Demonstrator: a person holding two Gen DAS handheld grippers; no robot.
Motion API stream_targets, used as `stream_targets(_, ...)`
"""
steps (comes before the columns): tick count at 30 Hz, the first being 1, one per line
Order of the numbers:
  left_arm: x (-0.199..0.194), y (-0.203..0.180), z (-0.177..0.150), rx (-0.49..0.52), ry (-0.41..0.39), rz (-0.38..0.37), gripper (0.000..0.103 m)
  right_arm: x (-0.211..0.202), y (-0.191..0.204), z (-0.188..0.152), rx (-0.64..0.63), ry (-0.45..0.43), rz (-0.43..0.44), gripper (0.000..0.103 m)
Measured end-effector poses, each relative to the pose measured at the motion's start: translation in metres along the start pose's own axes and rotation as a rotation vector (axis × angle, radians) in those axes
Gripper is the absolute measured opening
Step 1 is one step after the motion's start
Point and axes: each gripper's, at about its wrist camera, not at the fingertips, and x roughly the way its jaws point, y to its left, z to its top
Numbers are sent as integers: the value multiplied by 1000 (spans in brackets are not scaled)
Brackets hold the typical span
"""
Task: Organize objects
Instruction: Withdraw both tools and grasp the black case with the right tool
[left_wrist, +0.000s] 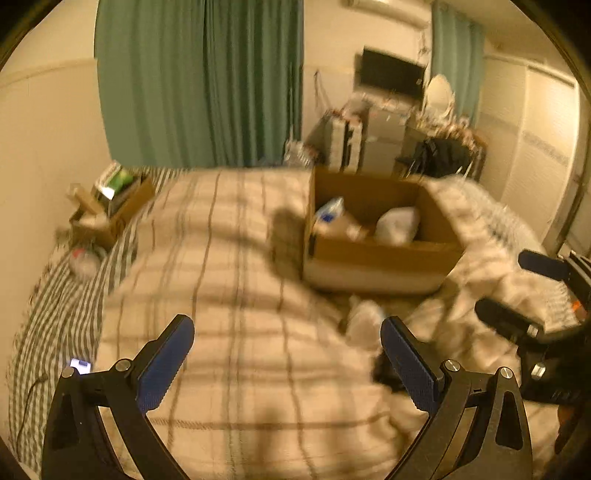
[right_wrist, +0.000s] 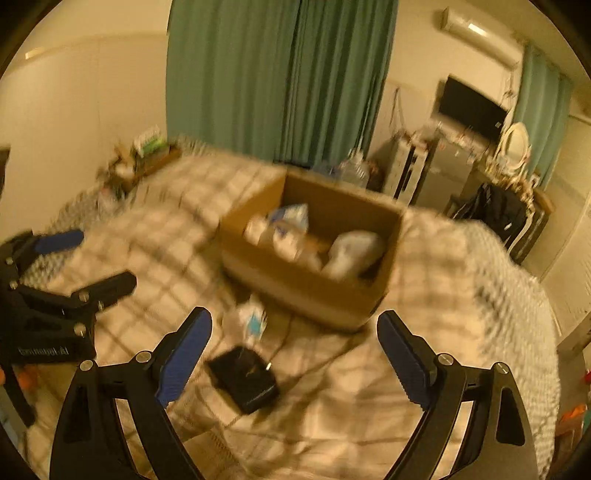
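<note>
Above the bed (right_wrist: 424, 332) we hold both grippers, left (left_wrist: 288, 363) and right (right_wrist: 295, 354), jaws wide apart and holding nothing. Under our right one lies a flat black case (right_wrist: 243, 382), with a crinkly clear packet (right_wrist: 249, 321) just beyond. Farther on sits a brown box (right_wrist: 306, 284) with white bags inside.

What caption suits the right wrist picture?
Open right gripper above a plaid bed, near a black case and a filled cardboard box.
</note>
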Motion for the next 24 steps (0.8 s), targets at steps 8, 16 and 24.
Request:
stream_targets(8,25,5,-16,22,37,30,103,83,28,-46,-54,261,104,91)
stream_targets(16,32,1,-22,45,62,25,103,108,17,-54,39,350,158,76)
stream_targets(24,32,-3,-22,53,74,13,103,70,-2,-48,120,262,193,37)
